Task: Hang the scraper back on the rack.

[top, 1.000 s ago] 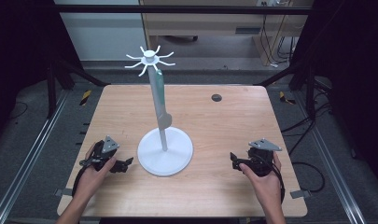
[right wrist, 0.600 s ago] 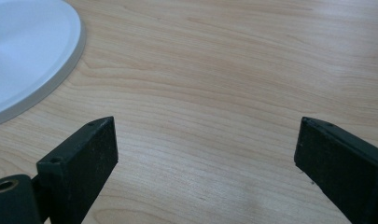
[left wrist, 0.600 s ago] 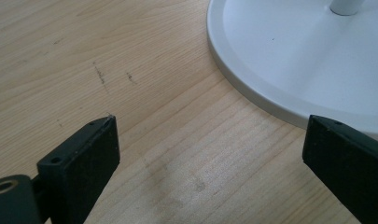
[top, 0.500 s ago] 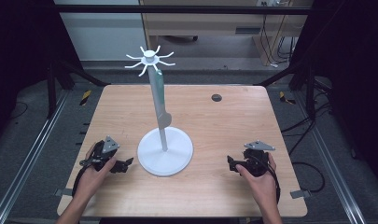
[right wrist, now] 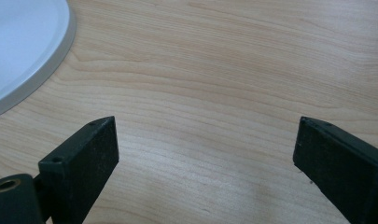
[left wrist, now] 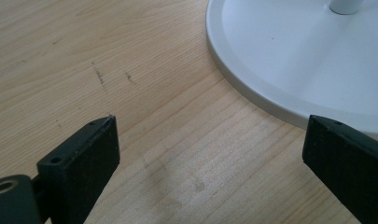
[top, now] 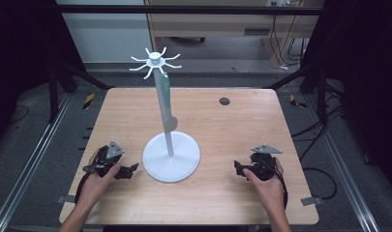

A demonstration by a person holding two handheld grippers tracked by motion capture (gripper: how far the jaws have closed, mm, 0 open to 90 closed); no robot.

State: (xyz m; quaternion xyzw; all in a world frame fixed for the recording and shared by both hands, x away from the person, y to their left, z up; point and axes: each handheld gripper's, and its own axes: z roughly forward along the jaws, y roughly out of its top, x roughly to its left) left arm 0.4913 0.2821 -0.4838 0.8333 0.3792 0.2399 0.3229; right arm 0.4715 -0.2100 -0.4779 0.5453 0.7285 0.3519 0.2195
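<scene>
A white stand rises from the middle of the wooden table (top: 232, 125). It has a round base (top: 172, 156), a thin pole (top: 163, 99) and a crown of curved hooks (top: 156, 61) on top. My left gripper (top: 130, 170) rests on the table just left of the base, open, with bare wood between its jaws. The base's rim (left wrist: 252, 88) curves across the upper right of the left gripper view. My right gripper (top: 238, 168) lies open on the table to the right of the base, and the base's edge (right wrist: 32, 60) appears at the upper left of its view.
A small dark round hole (top: 224, 101) sits in the tabletop at the back right. Metal rails (top: 38, 145) run along both sides of the table, and cables (top: 319, 174) trail on the floor to the right.
My right gripper has slid a little to the left, toward the stand's base. The left gripper has stayed put.
</scene>
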